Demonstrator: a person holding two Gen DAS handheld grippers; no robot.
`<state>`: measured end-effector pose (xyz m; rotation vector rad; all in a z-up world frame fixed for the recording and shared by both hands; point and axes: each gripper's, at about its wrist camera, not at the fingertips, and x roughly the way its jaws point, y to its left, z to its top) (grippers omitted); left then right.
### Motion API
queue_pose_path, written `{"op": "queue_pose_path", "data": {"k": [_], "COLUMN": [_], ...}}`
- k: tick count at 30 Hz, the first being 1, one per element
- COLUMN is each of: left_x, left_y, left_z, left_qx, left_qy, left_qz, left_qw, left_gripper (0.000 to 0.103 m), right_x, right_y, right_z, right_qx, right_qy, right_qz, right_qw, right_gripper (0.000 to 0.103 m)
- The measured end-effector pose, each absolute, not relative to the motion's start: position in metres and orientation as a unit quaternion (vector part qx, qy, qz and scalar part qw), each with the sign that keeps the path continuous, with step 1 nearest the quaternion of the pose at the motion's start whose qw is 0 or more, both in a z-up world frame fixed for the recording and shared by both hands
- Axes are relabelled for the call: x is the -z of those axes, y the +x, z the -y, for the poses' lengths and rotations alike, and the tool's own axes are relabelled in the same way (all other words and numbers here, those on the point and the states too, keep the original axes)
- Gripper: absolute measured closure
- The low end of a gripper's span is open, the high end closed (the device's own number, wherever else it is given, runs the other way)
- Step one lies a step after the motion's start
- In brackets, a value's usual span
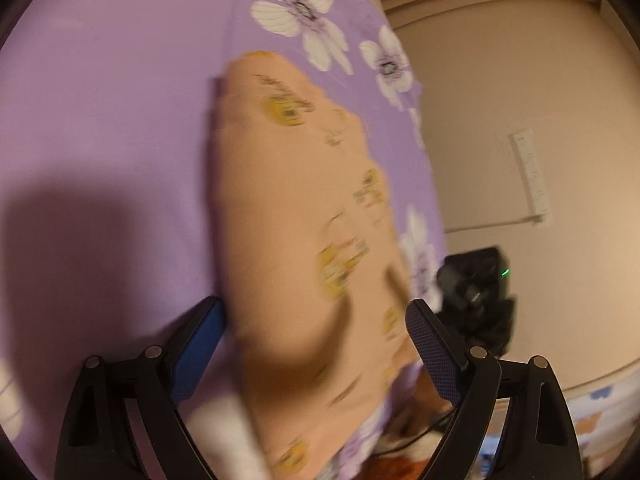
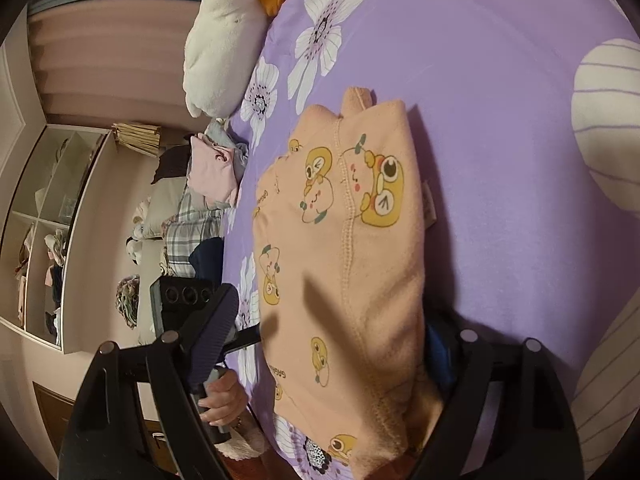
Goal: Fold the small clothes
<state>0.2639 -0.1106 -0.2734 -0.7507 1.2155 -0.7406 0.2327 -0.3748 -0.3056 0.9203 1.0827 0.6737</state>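
A small peach garment (image 1: 296,216) printed with yellow cartoon ducks lies folded on a purple flowered bedsheet (image 1: 100,120). My left gripper (image 1: 316,344) is open, its blue-padded fingers (image 1: 200,344) spread on either side of the garment's near end. In the right wrist view the same garment (image 2: 360,248) lies lengthwise. My right gripper (image 2: 332,344) is open, one finger (image 2: 216,328) to the left of the cloth and the other mostly hidden under the garment's right edge. The left gripper's body and the hand holding it (image 2: 224,396) show at lower left.
A white and orange plush toy (image 2: 224,36) lies at the far end of the bed. A pile of clothes (image 2: 208,184) sits off the bed's left edge. A white shelf unit (image 2: 52,220) stands by the wall. The bed's edge (image 1: 424,168) runs close to the garment.
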Motion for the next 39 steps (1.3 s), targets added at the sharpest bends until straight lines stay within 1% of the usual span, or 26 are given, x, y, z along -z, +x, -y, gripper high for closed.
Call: {"op": "queue_pose_path", "data": {"k": [2,4,6,7,8,9,10,11,12,14,17,19,20,22,26,29,33,39], "left_x": [0.280,0.277,0.271,0.269,0.268,0.269,0.271,0.273,0.275,0.271,0.258,0.239,0.229,0.198,0.141,0.103,0.079,0.070], "left_y": [0.275,0.278,0.273,0.270,0.267,0.266,0.265,0.264,0.263,0.260,0.258,0.252,0.247,0.236,0.206,0.181,0.163,0.150], "left_z": [0.126,0.141,0.154,0.157,0.156,0.155,0.153,0.150,0.149,0.154,0.161,0.161,0.159,0.153,0.133,0.120,0.103,0.075], "left_qx": [0.358,0.359,0.348,0.342,0.321,0.303,0.287,0.280,0.273,0.246,0.220,0.229,0.236,0.252,0.253,0.244,0.228,0.205], "left_qy": [-0.362,-0.325,-0.272,-0.255,-0.238,-0.226,-0.216,-0.223,-0.230,-0.218,-0.194,-0.182,-0.179,-0.177,-0.147,-0.118,-0.117,-0.131], "left_qz": [-0.551,-0.559,-0.560,-0.556,-0.557,-0.561,-0.563,-0.560,-0.559,-0.560,-0.560,-0.544,-0.532,-0.504,-0.453,-0.414,-0.385,-0.377], "left_qw": [0.661,0.674,0.701,0.714,0.728,0.736,0.744,0.747,0.748,0.760,0.775,0.787,0.793,0.807,0.842,0.869,0.887,0.894], "left_gripper": [0.014,0.014,0.015,0.025,0.034,0.054,0.061,0.061,0.065,0.066,0.072,0.075,0.076,0.076,0.076,0.076,0.076,0.076], "right_x": [0.305,0.305,0.304,0.305,0.307,0.311,0.318,0.325,0.327,0.324,0.319,0.316,0.310,0.287,0.224,0.182,0.134,0.108], "right_y": [0.232,0.233,0.235,0.236,0.238,0.240,0.243,0.246,0.245,0.243,0.238,0.234,0.230,0.220,0.199,0.190,0.180,0.174], "right_z": [0.373,0.373,0.369,0.367,0.365,0.363,0.362,0.360,0.363,0.362,0.360,0.365,0.367,0.367,0.358,0.341,0.315,0.283], "right_qx": [-0.308,-0.310,-0.309,-0.305,-0.298,-0.293,-0.287,-0.284,-0.286,-0.281,-0.278,-0.285,-0.302,-0.321,-0.338,-0.346,-0.363,-0.370], "right_qy": [0.412,0.414,0.407,0.404,0.398,0.394,0.388,0.384,0.388,0.382,0.373,0.405,0.423,0.403,0.370,0.340,0.309,0.266], "right_qz": [-0.484,-0.480,-0.481,-0.481,-0.484,-0.490,-0.498,-0.501,-0.496,-0.489,-0.474,-0.465,-0.447,-0.415,-0.365,-0.352,-0.331,-0.342], "right_qw": [0.708,0.708,0.712,0.716,0.720,0.720,0.720,0.722,0.722,0.732,0.748,0.733,0.728,0.750,0.784,0.801,0.814,0.822], "right_gripper": [0.019,0.019,0.025,0.037,0.056,0.067,0.078,0.081,0.081,0.080,0.080,0.080,0.080,0.080,0.080,0.079,0.079,0.079]}}
